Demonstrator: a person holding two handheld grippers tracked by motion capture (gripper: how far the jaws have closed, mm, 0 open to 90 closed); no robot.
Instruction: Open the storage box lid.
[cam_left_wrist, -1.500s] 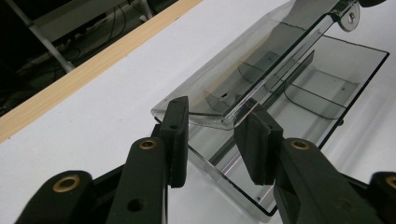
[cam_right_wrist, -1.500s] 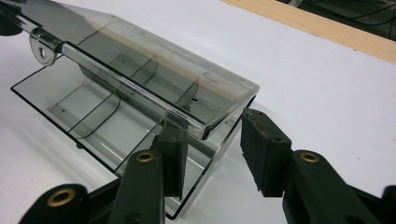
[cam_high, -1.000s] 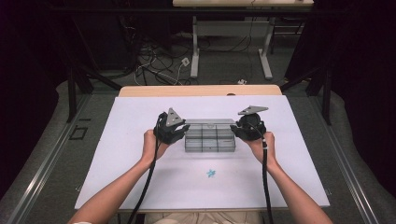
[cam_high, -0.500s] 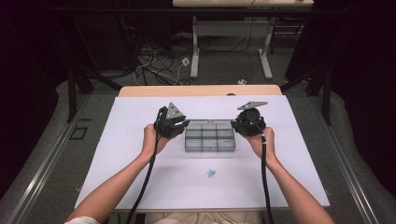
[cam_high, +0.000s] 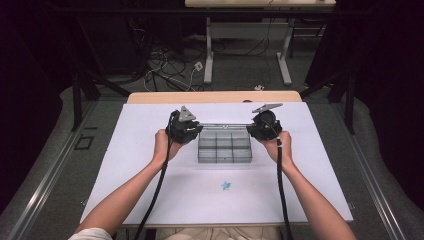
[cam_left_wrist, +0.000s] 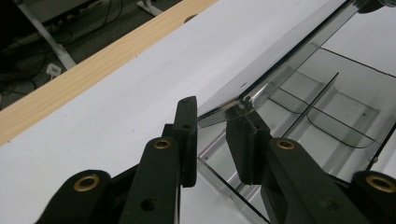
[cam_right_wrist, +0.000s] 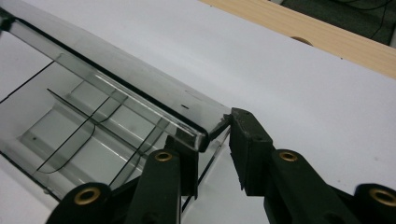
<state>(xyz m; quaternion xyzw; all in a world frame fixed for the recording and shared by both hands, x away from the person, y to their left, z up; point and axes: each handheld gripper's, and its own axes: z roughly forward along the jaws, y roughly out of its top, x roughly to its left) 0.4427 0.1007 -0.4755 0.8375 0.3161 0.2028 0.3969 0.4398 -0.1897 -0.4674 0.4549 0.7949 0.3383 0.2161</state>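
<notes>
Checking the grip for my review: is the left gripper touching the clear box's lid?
Touching. In the left gripper view, the left gripper has the lid corner between its jaws, resting against the right pad.

Clear glossy smoke-tinted plastic box (cam_high: 224, 147) w/ lid, matt white sheet (cam_high: 125, 165), wood table edge (cam_high: 215, 97).

No readable text, label, brand name or number appears in any of the views. The one mark is a small blue star-shaped sign (cam_high: 226, 185) on the white tabletop (cam_high: 150, 165), on the person's side of the clear compartment box (cam_high: 224, 149); it carries no letters or figures that can be made out.
</notes>
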